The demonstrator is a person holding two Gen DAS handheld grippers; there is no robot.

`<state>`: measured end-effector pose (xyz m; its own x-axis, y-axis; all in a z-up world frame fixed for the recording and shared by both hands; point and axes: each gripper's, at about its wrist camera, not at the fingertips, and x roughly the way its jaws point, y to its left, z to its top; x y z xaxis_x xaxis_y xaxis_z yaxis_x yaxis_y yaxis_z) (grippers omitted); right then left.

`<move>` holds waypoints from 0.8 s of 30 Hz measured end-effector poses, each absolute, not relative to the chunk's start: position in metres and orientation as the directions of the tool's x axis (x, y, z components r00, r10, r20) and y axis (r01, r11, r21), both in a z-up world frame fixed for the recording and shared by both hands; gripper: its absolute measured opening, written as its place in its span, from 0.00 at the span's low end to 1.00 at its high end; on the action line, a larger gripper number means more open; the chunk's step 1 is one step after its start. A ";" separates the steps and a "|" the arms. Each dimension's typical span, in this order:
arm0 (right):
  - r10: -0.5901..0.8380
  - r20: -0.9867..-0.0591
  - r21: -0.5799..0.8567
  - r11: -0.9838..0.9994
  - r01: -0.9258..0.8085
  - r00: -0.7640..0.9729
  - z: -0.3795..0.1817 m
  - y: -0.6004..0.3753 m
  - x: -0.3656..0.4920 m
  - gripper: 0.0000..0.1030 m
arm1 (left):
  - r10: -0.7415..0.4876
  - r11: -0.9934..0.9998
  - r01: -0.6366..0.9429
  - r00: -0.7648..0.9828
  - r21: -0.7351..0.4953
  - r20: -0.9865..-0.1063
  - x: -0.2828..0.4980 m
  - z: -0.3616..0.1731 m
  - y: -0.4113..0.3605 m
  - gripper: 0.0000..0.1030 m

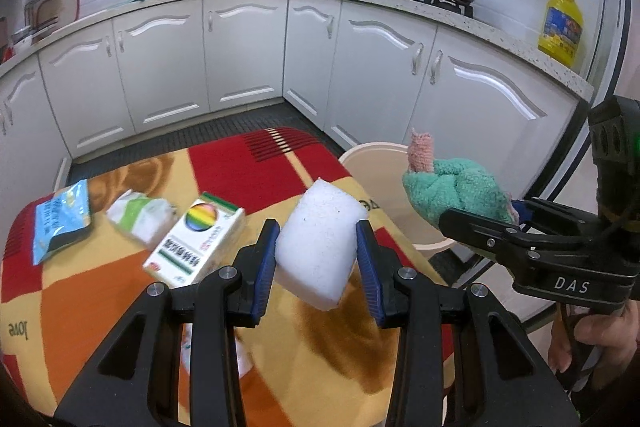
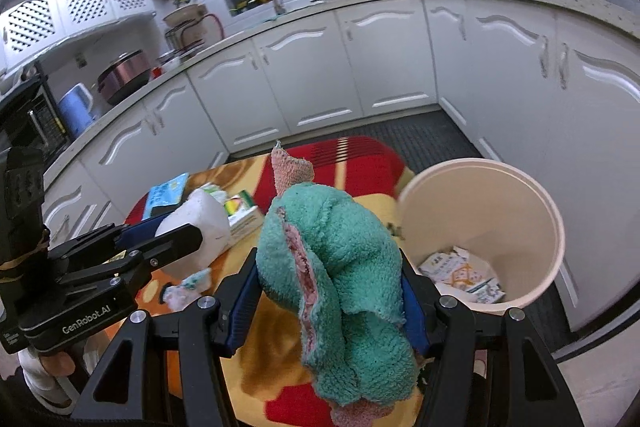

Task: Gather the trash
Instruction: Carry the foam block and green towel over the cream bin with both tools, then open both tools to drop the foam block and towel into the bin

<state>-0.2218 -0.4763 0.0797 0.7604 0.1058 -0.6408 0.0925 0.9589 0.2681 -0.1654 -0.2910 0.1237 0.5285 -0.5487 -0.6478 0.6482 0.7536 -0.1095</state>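
Note:
My left gripper (image 1: 316, 247) is shut on a white foam block (image 1: 320, 243) and holds it above the table; the block also shows in the right wrist view (image 2: 196, 223). My right gripper (image 2: 328, 287) is shut on a green and pink towel (image 2: 332, 267), held up just left of the cream trash bin (image 2: 552, 227). The towel (image 1: 452, 187) shows in front of the bin (image 1: 368, 151) in the left wrist view. Paper packaging (image 2: 460, 271) lies at the bottom of the bin.
On the red, orange and yellow tablecloth (image 1: 100, 287) lie a rainbow-printed box (image 1: 196, 239), a crumpled white and green pack (image 1: 140, 215) and a blue packet (image 1: 60, 219). White cabinets (image 1: 240, 55) and a counter with pots ring the space. A yellow oil bottle (image 1: 560, 27) stands at the right.

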 end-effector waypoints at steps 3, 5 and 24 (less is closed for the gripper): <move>0.090 -0.646 0.271 0.955 0.117 0.758 0.076 -0.489 -0.222 0.58 | -0.551 0.748 0.655 0.520 -0.109 -0.653 -0.164 0.121 -0.301 0.35; 0.079 -0.650 0.273 0.953 0.136 0.755 0.073 -0.497 -0.223 0.58 | -0.551 0.744 0.659 0.514 -0.109 -0.657 -0.163 0.119 -0.309 0.35; -0.032 -0.710 0.249 0.923 0.293 0.703 0.045 -0.567 -0.208 0.59 | -0.574 0.691 0.711 0.431 -0.129 -0.697 -0.144 0.103 -0.381 0.35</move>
